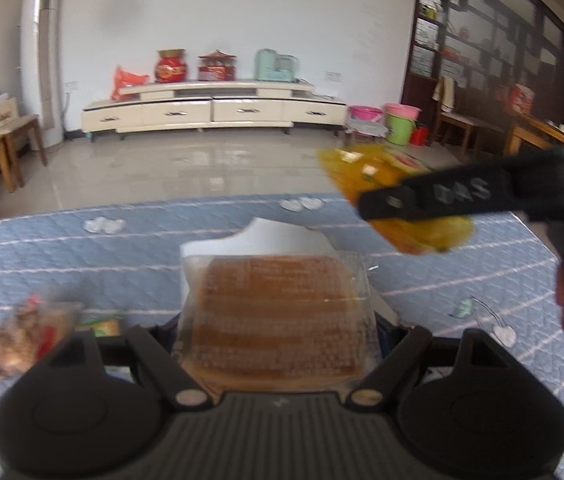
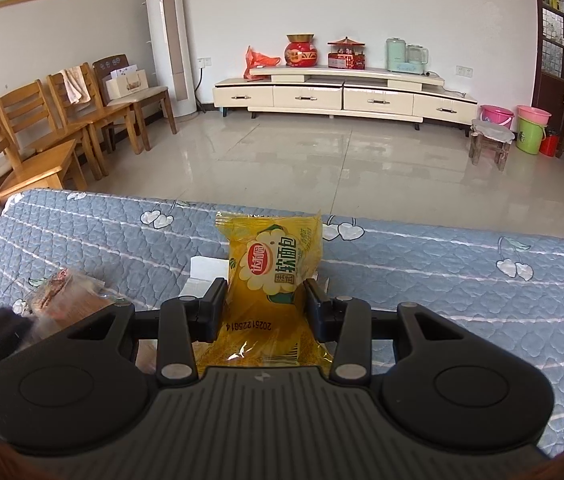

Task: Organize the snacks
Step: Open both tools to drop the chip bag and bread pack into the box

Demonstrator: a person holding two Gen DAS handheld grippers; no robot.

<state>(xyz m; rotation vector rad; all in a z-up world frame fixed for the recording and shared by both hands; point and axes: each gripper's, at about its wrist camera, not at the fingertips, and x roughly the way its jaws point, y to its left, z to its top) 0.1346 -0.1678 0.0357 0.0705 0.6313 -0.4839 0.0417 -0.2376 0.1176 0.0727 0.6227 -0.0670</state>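
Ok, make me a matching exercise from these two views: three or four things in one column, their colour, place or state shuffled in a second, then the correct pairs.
Things
1. soft-bread packet
2. clear-wrapped brown cake
3. white box
4. quilted cover

Descriptions
A. blue, spread over the table
B. yellow, clamped in the right gripper
C. lying open on the cover, beyond the cake
D. held between the fingers of the left gripper

Pairs: 1-B, 2-D, 3-C, 4-A
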